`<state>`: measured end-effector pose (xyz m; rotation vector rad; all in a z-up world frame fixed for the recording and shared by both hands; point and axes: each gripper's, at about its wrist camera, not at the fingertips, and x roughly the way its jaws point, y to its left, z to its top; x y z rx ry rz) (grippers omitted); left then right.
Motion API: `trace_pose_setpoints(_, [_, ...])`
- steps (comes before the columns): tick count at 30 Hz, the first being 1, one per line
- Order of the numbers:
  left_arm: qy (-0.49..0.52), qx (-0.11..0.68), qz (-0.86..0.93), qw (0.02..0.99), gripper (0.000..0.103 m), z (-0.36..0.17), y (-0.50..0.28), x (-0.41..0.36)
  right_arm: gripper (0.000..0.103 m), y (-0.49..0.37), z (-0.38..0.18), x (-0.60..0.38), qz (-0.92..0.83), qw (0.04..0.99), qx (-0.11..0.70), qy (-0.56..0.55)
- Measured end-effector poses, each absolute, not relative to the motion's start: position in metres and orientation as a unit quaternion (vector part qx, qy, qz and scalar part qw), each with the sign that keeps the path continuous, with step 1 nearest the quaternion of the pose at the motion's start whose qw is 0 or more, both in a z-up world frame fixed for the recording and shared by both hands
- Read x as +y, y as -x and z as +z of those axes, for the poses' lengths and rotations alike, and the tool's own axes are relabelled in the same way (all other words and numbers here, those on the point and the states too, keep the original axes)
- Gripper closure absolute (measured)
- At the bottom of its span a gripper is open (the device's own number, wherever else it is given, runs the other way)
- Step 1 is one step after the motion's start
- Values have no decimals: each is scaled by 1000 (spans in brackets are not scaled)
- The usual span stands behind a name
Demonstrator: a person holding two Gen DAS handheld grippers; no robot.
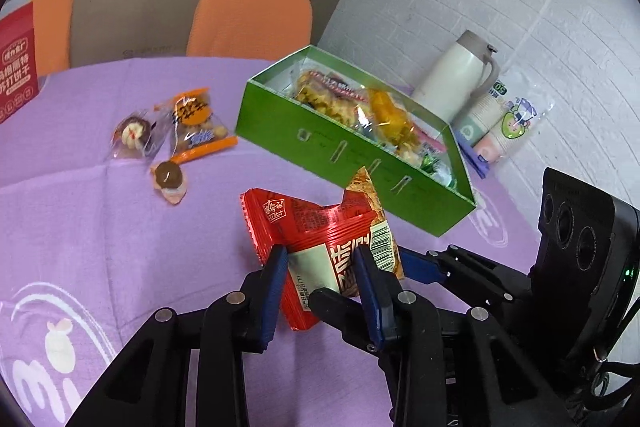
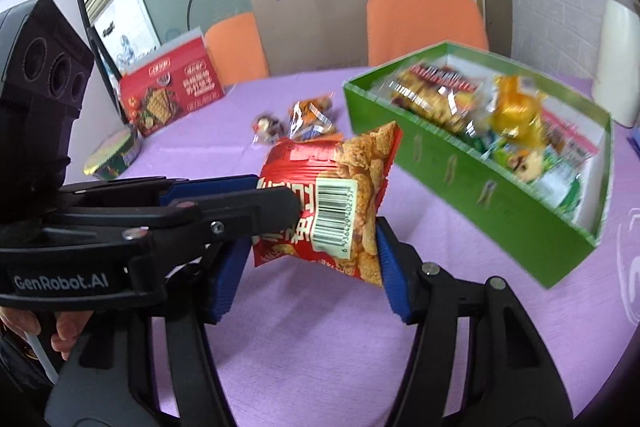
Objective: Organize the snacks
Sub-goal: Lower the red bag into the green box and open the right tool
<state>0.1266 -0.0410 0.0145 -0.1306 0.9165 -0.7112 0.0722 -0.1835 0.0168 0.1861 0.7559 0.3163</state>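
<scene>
A red snack packet (image 1: 320, 239) with a barcode is held above the purple tablecloth. My left gripper (image 1: 320, 275) is shut on its lower end. In the right wrist view the same packet (image 2: 332, 203) sits between the blue pads of my right gripper (image 2: 308, 267), whose jaws stand wide apart around it; the left gripper's fingers (image 2: 224, 199) reach in from the left and pinch it. The green box (image 1: 352, 163) with several snacks inside lies just beyond, also in the right wrist view (image 2: 480, 187). Three loose wrapped snacks (image 1: 172, 131) lie to the left.
A white thermos (image 1: 460, 75) and a sleeve of paper cups (image 1: 504, 119) stand behind the box. A red cracker box (image 2: 172, 91) and a round tin (image 2: 112, 155) are at the table's far left. Orange chairs (image 1: 252, 15) and a cardboard sheet stand behind the table.
</scene>
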Motion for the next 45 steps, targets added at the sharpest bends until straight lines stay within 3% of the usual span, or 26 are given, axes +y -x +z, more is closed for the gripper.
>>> trace_pose_setpoints(10, [12, 388, -378, 841, 68, 74, -138, -111, 41, -80, 49, -253, 95, 937, 320, -104])
trace_pose_setpoints(19, [-18, 392, -412, 823, 68, 79, -168, -188, 40, -109, 39, -308, 63, 936, 320, -130])
trace_pose_setpoints(24, [-19, 398, -403, 824, 68, 67, -187, -206, 23, -118, 18, -319, 24, 936, 334, -114])
trace_pose_setpoints(26, [-29, 403, -381, 832, 65, 57, -193, -205, 23, -111, 14, -321, 17, 937, 331, -111])
trace_pose_setpoints(28, [-28, 405, -373, 834, 44, 50, -194, -199, 23, -103, 12, -325, 13, 936, 328, -126])
trace_pose_setpoints(29, [-24, 404, -366, 838, 42, 47, -195, -194, 23, -99, 12, -327, 15, 936, 324, -135])
trace_pose_setpoints(31, [-16, 408, -360, 839, 42, 43, -198, -187, 36, -93, 13, -327, 17, 937, 317, -143])
trace_pose_setpoints(32, [-12, 411, -356, 839, 42, 42, -200, -184, 50, -92, 15, -326, 16, 938, 317, -139])
trace_pose_setpoints(33, [-9, 413, -352, 840, 42, 41, -200, -182, 58, -92, 16, -323, 10, 939, 318, -130])
trace_pose_setpoints(35, [-6, 414, -350, 840, 42, 40, -201, -179, 63, -97, 15, -320, 6, 937, 328, -122])
trace_pose_setpoints(42, [-11, 407, -350, 844, 42, 42, -190, -171, 63, -110, 7, -311, -2, 931, 346, -115])
trace_pose_setpoints(43, [-13, 406, -348, 845, 42, 43, -189, -169, 61, -105, 10, -310, 2, 934, 337, -117])
trace_pose_setpoints(45, [-13, 405, -347, 846, 38, 44, -184, -163, 32, -95, 16, -308, 10, 938, 324, -122])
